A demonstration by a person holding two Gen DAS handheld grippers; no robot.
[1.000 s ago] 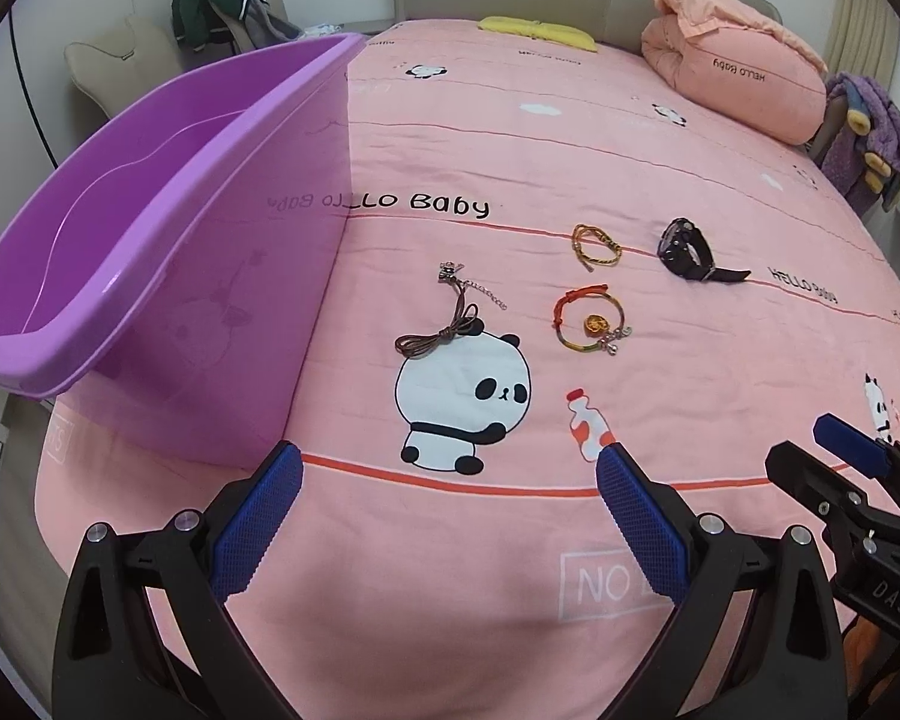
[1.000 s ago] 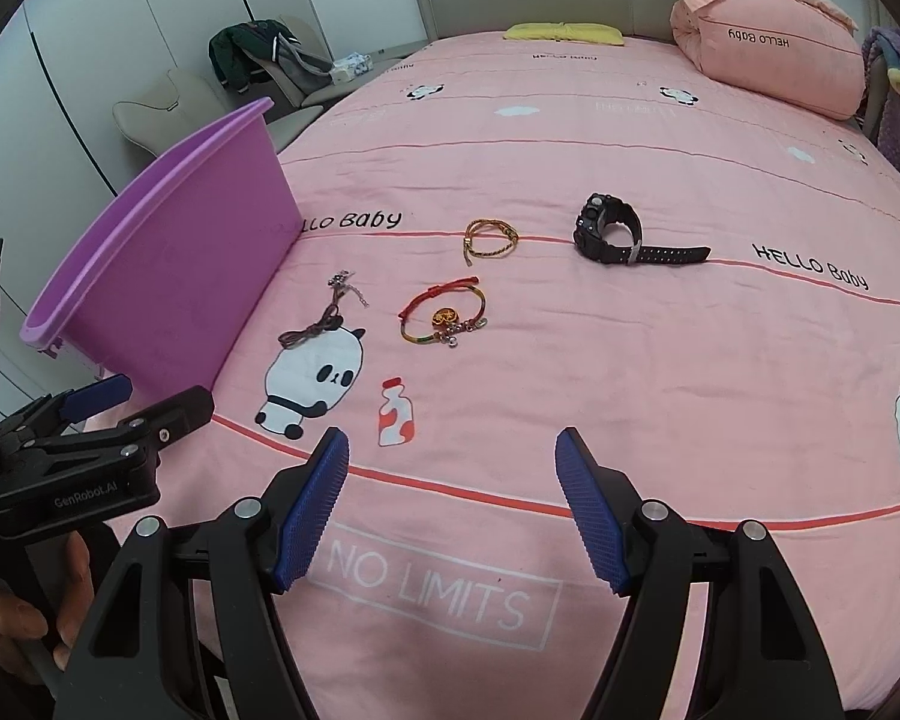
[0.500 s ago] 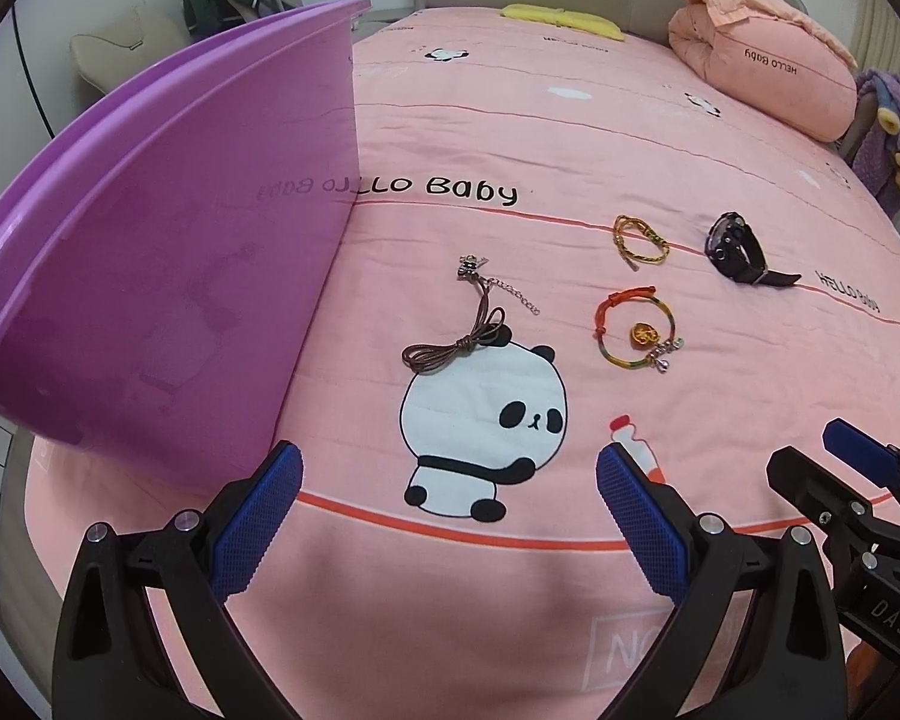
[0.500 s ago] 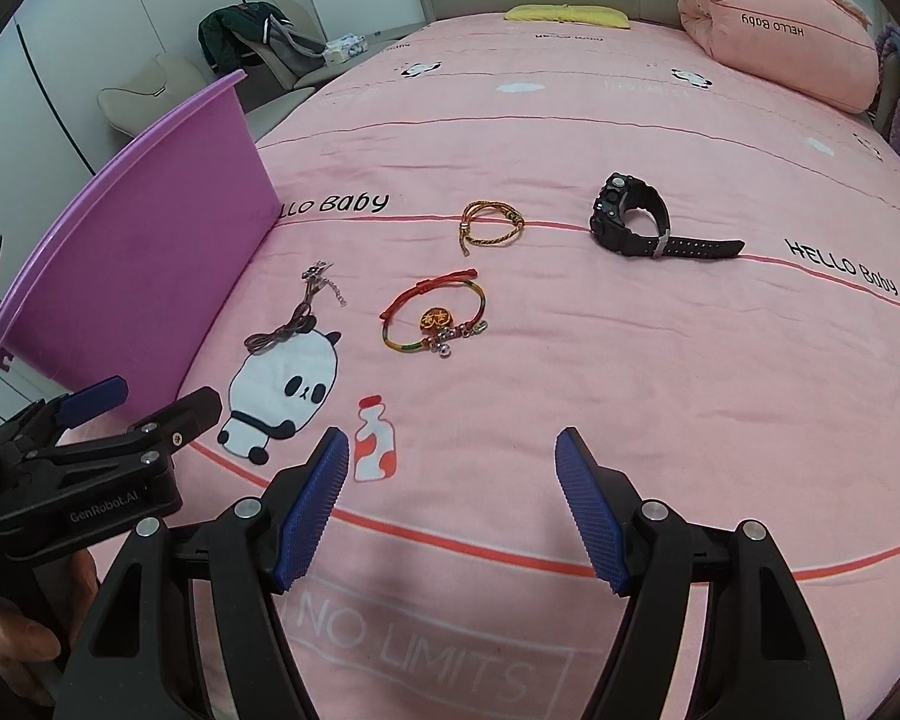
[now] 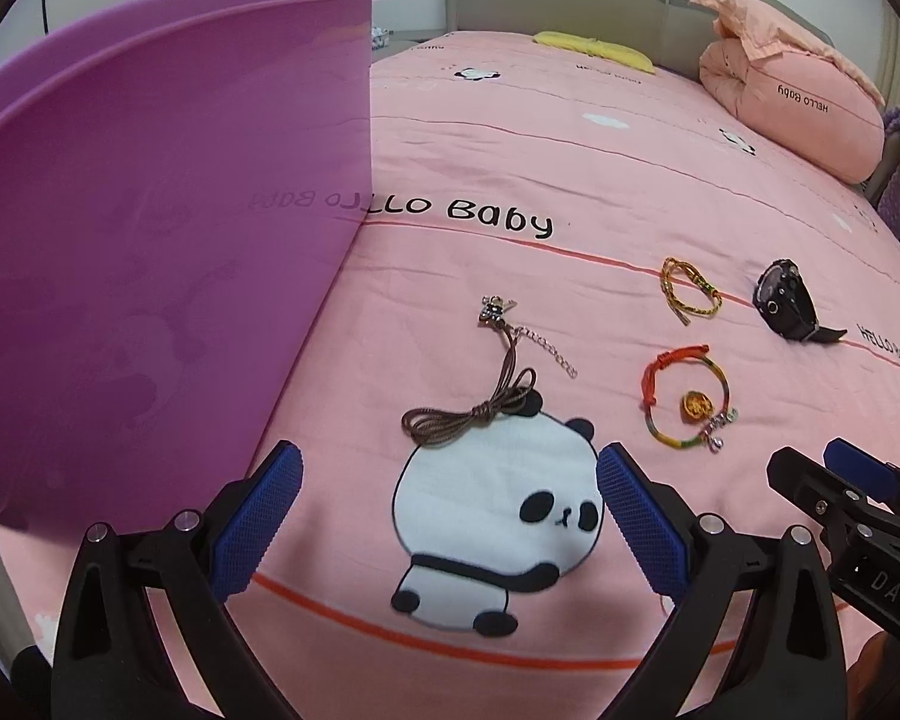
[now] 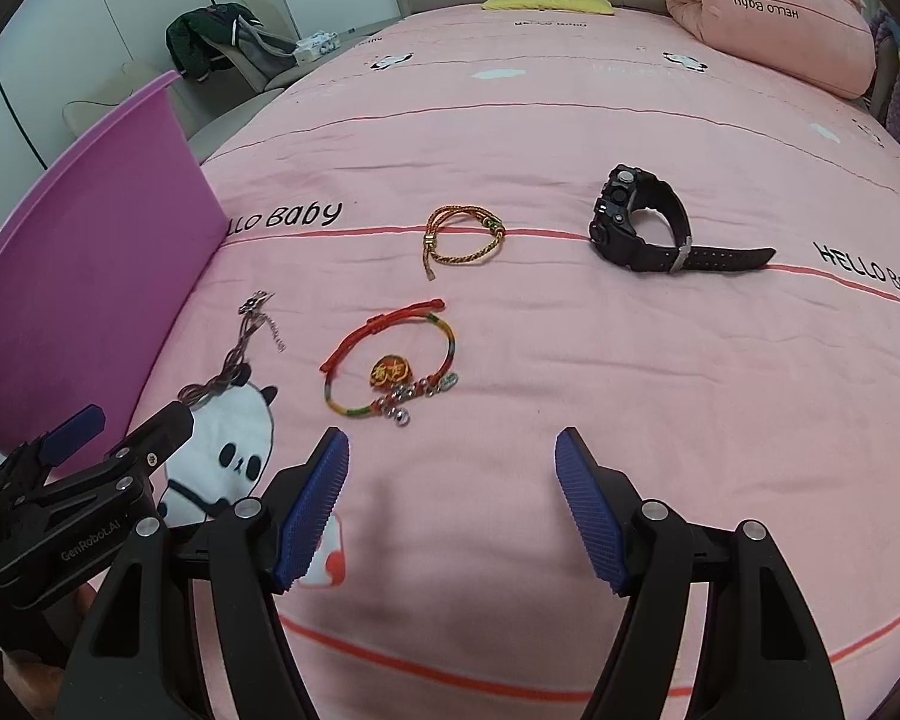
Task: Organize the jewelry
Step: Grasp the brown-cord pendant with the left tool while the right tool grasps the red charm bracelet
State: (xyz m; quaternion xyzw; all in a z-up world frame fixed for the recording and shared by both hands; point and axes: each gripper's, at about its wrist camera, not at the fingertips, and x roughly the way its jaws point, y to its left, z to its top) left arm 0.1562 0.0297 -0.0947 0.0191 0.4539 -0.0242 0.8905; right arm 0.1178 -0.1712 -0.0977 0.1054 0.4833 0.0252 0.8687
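Left tool point(image 5: 447, 498): spread wide, holding nothing, near brown cord necklace point(image 5: 480, 396)
Right tool point(image 6: 453, 492): spread wide, holding nothing, near red bracelet point(image 6: 390, 360)

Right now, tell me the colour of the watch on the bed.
Black watch, clearest in the right wrist view.

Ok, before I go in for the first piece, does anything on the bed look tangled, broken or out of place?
Nothing looks damaged. The brown cord necklace, red bracelet, gold braided bracelet and black watch lie apart on the bedspread, none overlapping. The purple bin stands at the left; both grippers are open and empty.
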